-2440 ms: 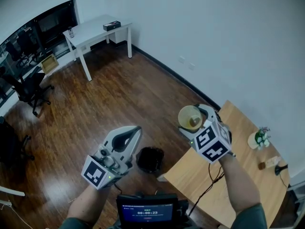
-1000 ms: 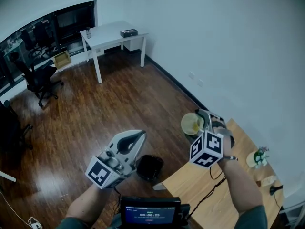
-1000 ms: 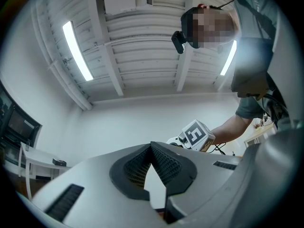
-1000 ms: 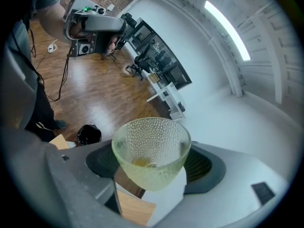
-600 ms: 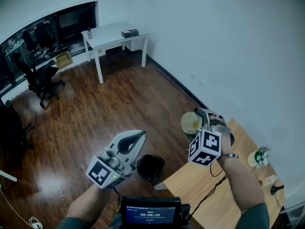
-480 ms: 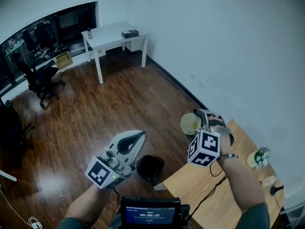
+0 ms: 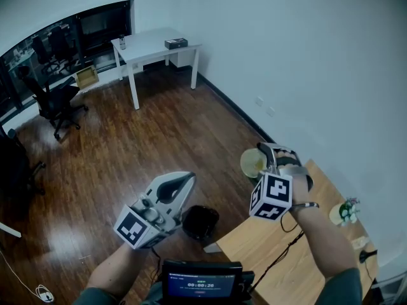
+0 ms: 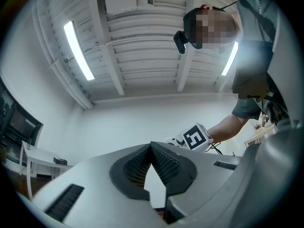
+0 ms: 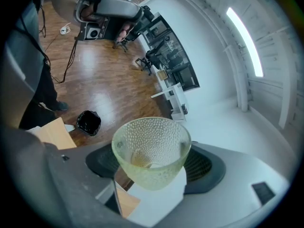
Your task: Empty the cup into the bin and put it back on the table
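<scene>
My right gripper [image 7: 270, 161] is shut on a clear dimpled cup [image 7: 253, 164], held in the air past the far corner of the wooden table [image 7: 280, 243]. The cup [image 9: 151, 152] tilts toward the camera in the right gripper view, with something small and brownish at its bottom. A black bin [image 7: 200, 221] stands on the floor beside the table's left edge, below and left of the cup; the bin [image 9: 88, 121] also shows in the right gripper view. My left gripper [image 7: 184, 178] hangs shut and empty over the floor, left of the bin, and its pads [image 8: 166, 163] nearly meet.
A small potted plant [image 7: 343, 211] stands at the table's far right. A white desk [image 7: 152, 46] and an office chair [image 7: 54, 103] stand farther back on the wooden floor. A screen device [image 7: 202, 284] sits at my chest, with a cable across the table.
The right gripper and cup have drifted slightly left, away from the table's corner. The view has shifted since the oldest frame. The left gripper holds its place.
</scene>
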`<state>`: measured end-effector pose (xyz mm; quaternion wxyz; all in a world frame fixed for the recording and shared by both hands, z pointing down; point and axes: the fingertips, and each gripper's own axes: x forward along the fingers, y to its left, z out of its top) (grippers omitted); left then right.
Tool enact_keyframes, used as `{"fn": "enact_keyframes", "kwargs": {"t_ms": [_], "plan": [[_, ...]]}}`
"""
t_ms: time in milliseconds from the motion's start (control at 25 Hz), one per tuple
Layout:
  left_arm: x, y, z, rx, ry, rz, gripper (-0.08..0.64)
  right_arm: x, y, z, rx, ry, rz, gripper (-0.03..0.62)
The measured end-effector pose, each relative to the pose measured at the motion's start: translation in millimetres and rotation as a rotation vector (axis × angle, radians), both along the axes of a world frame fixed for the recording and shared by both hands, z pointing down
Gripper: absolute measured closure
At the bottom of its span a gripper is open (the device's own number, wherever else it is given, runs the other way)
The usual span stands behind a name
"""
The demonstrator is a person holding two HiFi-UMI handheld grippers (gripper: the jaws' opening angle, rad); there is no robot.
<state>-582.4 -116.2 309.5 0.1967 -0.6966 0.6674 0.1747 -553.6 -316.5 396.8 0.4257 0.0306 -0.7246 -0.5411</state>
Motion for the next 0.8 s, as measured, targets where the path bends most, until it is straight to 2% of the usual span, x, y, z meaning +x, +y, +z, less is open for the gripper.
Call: {"fn": "enact_keyframes", "kwargs": {"t_ms": [360,800], "plan": [[-3.3,3.6,5.5,-0.031,0.012,-0.01,0.568,-8.7,9.4,6.1,0.022,0.028,-0.037,0.198],[-9.1,1.7,4.9,-0.031,0.004,-0.02,0.568,-11.9,3.0,9.1,0.049,0.057,-0.033,0.198]]}}
